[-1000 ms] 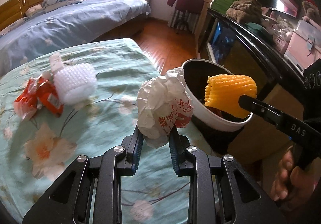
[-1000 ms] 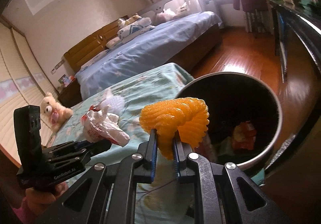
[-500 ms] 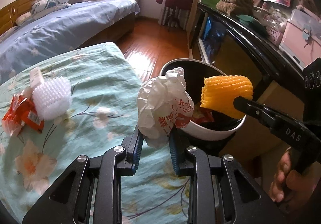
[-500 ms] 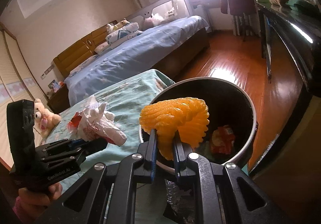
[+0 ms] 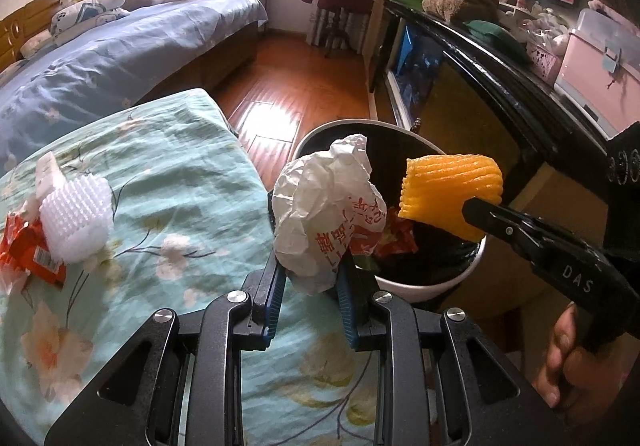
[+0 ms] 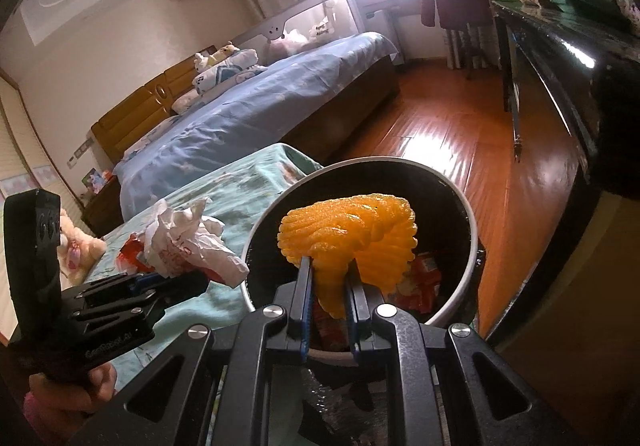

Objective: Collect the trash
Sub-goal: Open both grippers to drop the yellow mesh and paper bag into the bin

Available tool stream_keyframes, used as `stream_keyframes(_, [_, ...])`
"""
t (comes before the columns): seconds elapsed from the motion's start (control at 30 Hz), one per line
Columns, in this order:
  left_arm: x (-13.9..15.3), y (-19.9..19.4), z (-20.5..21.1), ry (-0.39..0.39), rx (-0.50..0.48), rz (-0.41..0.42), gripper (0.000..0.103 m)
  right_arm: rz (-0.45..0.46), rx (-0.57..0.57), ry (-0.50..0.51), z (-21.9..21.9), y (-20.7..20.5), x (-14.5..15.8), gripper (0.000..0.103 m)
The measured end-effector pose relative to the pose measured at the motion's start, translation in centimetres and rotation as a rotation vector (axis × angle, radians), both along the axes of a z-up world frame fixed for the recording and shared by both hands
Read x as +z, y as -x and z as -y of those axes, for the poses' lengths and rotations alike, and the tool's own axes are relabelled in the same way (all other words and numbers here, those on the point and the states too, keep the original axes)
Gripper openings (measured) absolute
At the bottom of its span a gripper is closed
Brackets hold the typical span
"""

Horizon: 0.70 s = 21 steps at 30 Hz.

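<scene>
So there's a crumpled white paper wrapper [image 5: 328, 214] with red print, balled up and held in the air right at the near rim of the trash bin [image 5: 440, 282]. The orange foam net [image 5: 452, 194], ribbed and folded over, hangs over the bin's black-lined mouth. Red wrappers [image 6: 424, 278] already sit inside. On the bench, a white foam net [image 5: 76, 218] lies touching a red snack packet [image 5: 28, 250].

The red wrapper [image 5: 28, 254] at nine o'clock is cut off by the edge. The white paper ball [image 5: 320, 214] hides part of the bin [image 5: 420, 286].
</scene>
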<state>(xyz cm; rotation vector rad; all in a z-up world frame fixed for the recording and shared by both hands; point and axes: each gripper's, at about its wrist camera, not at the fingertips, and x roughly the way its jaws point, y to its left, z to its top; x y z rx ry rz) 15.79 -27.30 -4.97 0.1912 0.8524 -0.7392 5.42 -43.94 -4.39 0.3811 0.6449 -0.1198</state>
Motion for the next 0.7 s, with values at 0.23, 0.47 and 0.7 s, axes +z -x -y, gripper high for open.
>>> stream_keyframes(0.23, [0.2, -0.3, 1.2, -0.008, -0.014, 0.001, 0.023, -0.011, -0.019, 0.021, 0.4, -0.4, -0.2, 0.015])
stream_keyframes(0.47, [0.3, -0.7, 2.4, -0.018, -0.022, 0.003, 0.023, -0.025, -0.036, 0.039, 0.9, -0.8, -0.6, 0.016])
stream_keyframes(0.7, [0.2, -0.8, 3.6, -0.032, -0.038, 0.0, 0.024, -0.041, -0.042, 0.049, 1.3, -1.2, -0.9, 0.018])
